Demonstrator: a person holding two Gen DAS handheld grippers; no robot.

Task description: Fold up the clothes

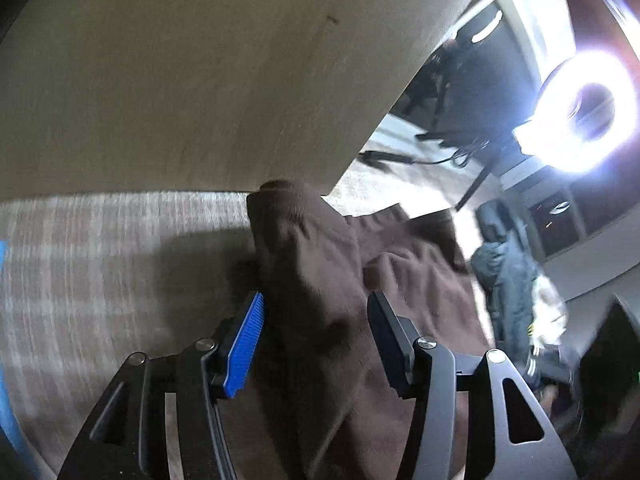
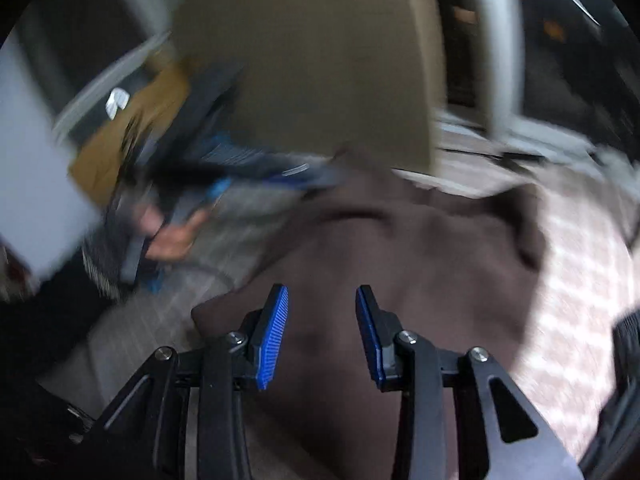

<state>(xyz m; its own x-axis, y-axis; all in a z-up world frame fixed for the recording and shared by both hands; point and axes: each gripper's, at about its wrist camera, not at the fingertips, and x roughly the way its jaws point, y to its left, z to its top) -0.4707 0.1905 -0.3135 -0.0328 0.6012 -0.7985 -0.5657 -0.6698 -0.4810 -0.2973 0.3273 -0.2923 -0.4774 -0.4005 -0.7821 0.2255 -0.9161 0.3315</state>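
Note:
A dark brown garment (image 1: 304, 248) lies rumpled on a plaid-covered surface (image 1: 100, 248), with one bunched end raised toward a beige panel. My left gripper (image 1: 316, 298) is open, and that raised fold sits between its blue pads (image 1: 244, 344) without being pinched. In the right wrist view the same brown garment (image 2: 420, 248) spreads flat below. My right gripper (image 2: 322, 289) hovers over its near edge, open, with nothing gripped. That view is motion-blurred.
A beige panel (image 1: 180, 80) rises behind the surface. A bright ring light (image 1: 588, 112) on a stand and a dark hanging jacket (image 1: 504, 280) are at the right. A blurred hand (image 2: 172, 236) and a cardboard box (image 2: 132, 136) show at the left.

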